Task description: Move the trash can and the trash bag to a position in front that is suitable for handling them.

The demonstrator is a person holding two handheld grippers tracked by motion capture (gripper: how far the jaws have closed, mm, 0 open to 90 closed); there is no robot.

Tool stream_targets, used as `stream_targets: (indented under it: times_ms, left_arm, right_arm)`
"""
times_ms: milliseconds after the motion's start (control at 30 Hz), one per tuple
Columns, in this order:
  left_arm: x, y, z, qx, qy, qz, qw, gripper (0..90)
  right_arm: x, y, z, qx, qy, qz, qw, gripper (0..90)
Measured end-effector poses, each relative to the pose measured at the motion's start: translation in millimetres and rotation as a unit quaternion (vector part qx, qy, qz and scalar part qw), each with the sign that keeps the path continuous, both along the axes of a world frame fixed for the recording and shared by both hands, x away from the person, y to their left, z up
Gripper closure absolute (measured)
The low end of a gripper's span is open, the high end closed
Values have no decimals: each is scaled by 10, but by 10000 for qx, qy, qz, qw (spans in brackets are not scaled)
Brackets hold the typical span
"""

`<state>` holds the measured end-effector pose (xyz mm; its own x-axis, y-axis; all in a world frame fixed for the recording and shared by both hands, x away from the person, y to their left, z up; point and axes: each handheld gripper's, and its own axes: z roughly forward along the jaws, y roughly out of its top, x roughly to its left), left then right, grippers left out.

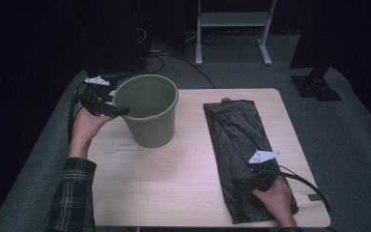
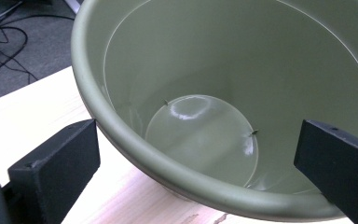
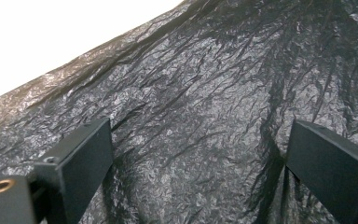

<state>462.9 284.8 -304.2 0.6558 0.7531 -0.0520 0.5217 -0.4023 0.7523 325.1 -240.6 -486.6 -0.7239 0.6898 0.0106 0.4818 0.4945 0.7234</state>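
Note:
An olive-green bucket (image 1: 147,108) stands upright and empty at the table's back left. My left gripper (image 1: 118,110) is at its left rim. In the left gripper view that gripper (image 2: 196,168) is open and the bucket's rim (image 2: 121,126) runs between the jaws, one outside the wall and one over the inside. A crumpled black plastic bag (image 1: 236,135) lies flat along the right side of the table. My right gripper (image 1: 258,169) is low over its near part. In the right gripper view it (image 3: 200,172) stands open above the bag (image 3: 205,102), with nothing between the jaws.
The light wooden table (image 1: 183,169) has bare room between bucket and bag. On the grey floor behind it stand a white frame (image 1: 232,29) and a black stand base (image 1: 316,84), and loose cables (image 1: 159,55) lie near the bucket's far side.

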Motion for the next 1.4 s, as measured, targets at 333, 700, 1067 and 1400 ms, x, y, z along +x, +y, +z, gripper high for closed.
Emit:
stream_targets:
  times_ms: [333, 700, 1067, 1400]
  left_arm:
    - [-122, -212, 6, 178, -1, -377, 9991, 0]
    - [-267, -461, -65, 150, 59, -777, 9968, 0]
    - [-414, -621, -91, 154, 24, -1057, 9943, 0]
    - [-533, -730, -92, 166, 32, -1238, 9922, 0]
  right_arm:
    - [0, 1, -1, 3, -5, -5, 10000, 59]
    - [-3, 2, 0, 0, 0, 0, 10000, 58]
    - [-11, -7, 0, 6, 1, 41, 10000, 58]
    - [-12, -7, 0, 10, 8, 37, 10000, 58]
